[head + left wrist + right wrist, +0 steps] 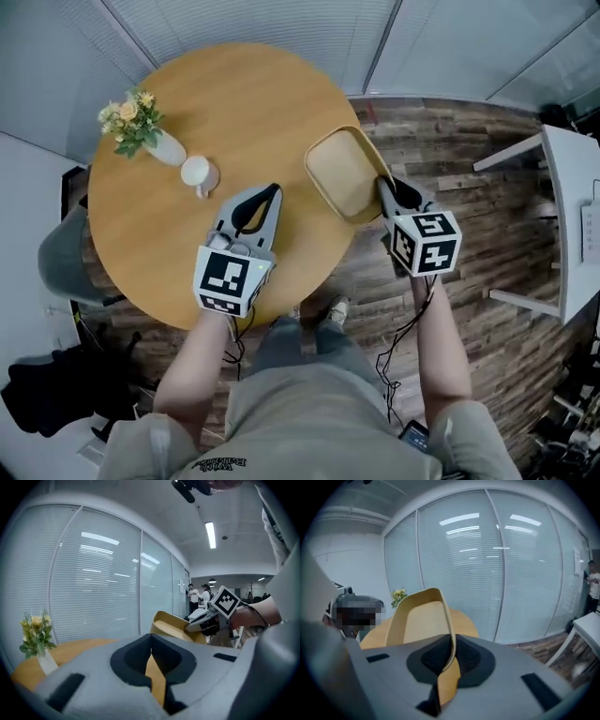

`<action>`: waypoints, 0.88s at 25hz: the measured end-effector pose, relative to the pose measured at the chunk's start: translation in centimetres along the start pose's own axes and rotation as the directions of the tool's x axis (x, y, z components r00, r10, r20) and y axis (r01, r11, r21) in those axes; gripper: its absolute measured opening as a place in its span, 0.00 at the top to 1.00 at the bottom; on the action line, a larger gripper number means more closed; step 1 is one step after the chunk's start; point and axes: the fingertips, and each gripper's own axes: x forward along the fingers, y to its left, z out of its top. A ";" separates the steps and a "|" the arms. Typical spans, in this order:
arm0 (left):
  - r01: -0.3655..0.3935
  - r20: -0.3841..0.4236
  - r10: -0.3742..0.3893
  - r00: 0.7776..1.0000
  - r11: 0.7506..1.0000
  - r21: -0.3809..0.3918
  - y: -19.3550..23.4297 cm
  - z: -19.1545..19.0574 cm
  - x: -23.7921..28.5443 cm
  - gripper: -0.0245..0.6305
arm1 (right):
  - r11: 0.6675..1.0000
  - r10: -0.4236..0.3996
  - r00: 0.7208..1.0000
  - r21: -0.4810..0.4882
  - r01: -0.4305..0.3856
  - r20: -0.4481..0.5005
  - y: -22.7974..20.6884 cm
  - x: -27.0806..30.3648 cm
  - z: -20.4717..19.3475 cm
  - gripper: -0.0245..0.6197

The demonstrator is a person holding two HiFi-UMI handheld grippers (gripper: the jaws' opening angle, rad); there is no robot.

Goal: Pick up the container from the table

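Right gripper (451, 644) clamps its jaws on the near rim of the tan container (345, 173), held tilted at the round table's (234, 94) edge, while left gripper (273, 190) hovers closed and empty beside it (white cup (197, 172) and flower vase (150, 136) farther off).

Left claw (273, 190) and right claw (383, 184) on my rig: grey shells, black pads (247, 214), checkered marker cubes (427, 242), black cables (379, 361).
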 end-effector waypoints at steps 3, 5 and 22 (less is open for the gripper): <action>0.002 0.059 -0.004 0.998 1.000 0.023 -0.5 3.2 -0.8 0.93 | 1.000 -0.024 0.996 -0.012 0.026 0.089 0.0 -3.1 3.4 0.90; 0.001 0.100 -0.004 0.995 0.999 0.035 -0.9 5.3 -1.4 0.93 | 0.999 -0.038 0.989 -0.025 0.042 0.145 0.1 -5.3 5.4 0.90; -0.019 0.292 -0.017 0.956 0.993 0.121 -6.1 14.9 -9.2 0.93 | 0.988 -0.102 0.915 -0.067 0.139 0.389 3.3 -19.3 10.5 0.90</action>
